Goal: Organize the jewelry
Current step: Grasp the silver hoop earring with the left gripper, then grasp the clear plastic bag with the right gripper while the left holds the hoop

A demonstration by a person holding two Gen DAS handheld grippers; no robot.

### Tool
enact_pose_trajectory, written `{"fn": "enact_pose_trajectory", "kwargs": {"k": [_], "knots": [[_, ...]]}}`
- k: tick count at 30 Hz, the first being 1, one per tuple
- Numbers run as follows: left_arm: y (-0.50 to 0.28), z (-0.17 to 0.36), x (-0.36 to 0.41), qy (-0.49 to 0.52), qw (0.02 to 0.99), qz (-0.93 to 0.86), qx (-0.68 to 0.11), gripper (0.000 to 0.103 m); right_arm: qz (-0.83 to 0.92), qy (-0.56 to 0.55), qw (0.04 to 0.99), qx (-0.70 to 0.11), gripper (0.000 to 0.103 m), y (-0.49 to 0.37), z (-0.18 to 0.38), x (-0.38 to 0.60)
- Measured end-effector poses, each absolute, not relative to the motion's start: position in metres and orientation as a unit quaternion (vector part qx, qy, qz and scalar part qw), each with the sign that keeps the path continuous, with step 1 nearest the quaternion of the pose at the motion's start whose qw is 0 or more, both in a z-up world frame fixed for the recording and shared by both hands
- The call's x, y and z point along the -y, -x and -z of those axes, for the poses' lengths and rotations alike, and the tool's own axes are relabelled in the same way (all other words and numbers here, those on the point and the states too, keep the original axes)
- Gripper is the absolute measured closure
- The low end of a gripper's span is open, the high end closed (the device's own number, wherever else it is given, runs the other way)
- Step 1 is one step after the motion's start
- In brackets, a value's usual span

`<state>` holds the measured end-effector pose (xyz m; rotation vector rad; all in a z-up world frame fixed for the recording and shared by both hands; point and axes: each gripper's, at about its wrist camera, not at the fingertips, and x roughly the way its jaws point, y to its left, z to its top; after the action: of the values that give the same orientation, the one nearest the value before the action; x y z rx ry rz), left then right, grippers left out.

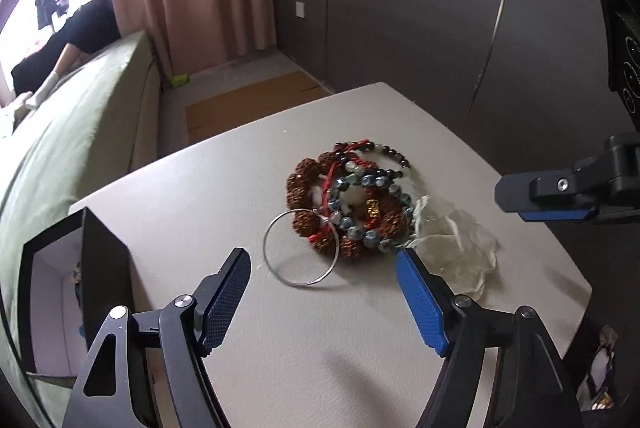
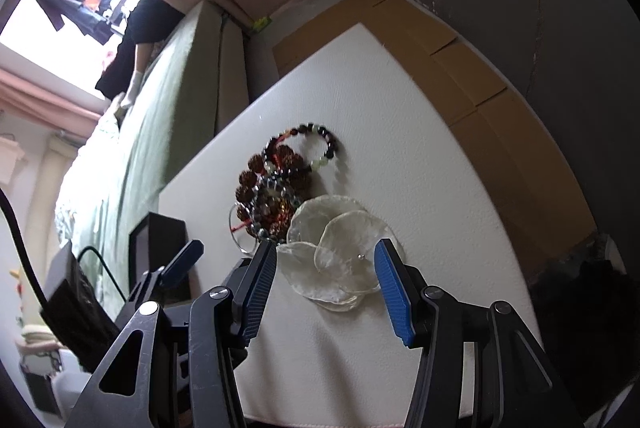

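A pile of bead bracelets (image 1: 348,199) lies on the white table (image 1: 280,328), with a thin silver bangle (image 1: 302,248) leaning on its near side and a translucent shell flower piece (image 1: 456,248) to its right. My left gripper (image 1: 324,268) is open and empty just in front of the bangle. In the right wrist view the pile (image 2: 280,183) lies beyond the shell flower (image 2: 340,256). My right gripper (image 2: 326,260) is open, its fingers to either side of the shell flower. The right gripper's finger (image 1: 552,195) also shows in the left wrist view.
An open black box (image 1: 76,288) with a pale lining stands at the table's left edge; it also shows in the right wrist view (image 2: 160,244). A green bed (image 1: 72,131) lies left, flat cardboard (image 2: 460,75) on the floor beyond the table.
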<state>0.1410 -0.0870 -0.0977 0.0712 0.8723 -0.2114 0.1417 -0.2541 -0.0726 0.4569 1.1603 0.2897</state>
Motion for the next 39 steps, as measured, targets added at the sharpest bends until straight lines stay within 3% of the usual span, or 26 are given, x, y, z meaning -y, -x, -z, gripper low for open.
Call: {"fn": "enact_pose_trajectory", "kwargs": {"k": [2,4,9,17,21,29,39], "knots": [[-0.144,0.101,0.089,-0.036,0.899,0.103,-0.425,0.034,-0.135,-0.219,0.803,-0.537,0.051,-0.141,0.07,0.258],[-0.148,0.108,0.094,-0.049,0.893,0.109,-0.435,0.053,-0.135,-0.223,0.803,-0.535,0.051,-0.14,0.068,0.261],[-0.153,0.123,0.102,-0.081,0.884,0.112,-0.447,0.073,-0.139,-0.227,0.805,-0.53,0.051,-0.138,0.062,0.267],[-0.152,0.124,0.095,-0.056,0.889,0.124,-0.436,0.075,-0.138,-0.227,0.801,-0.536,0.051,-0.138,0.067,0.268],[-0.152,0.123,0.088,-0.03,0.886,0.134,-0.443,0.1,-0.143,-0.216,0.799,-0.543,0.051,-0.139,0.071,0.26],[-0.148,0.118,0.085,0.002,0.881,0.15,-0.449,0.101,-0.143,-0.19,0.795,-0.558,0.051,-0.143,0.082,0.243],[-0.131,0.072,0.051,0.068,0.902,0.141,-0.402,0.101,-0.129,-0.136,0.788,-0.587,0.051,-0.151,0.106,0.219]]}}
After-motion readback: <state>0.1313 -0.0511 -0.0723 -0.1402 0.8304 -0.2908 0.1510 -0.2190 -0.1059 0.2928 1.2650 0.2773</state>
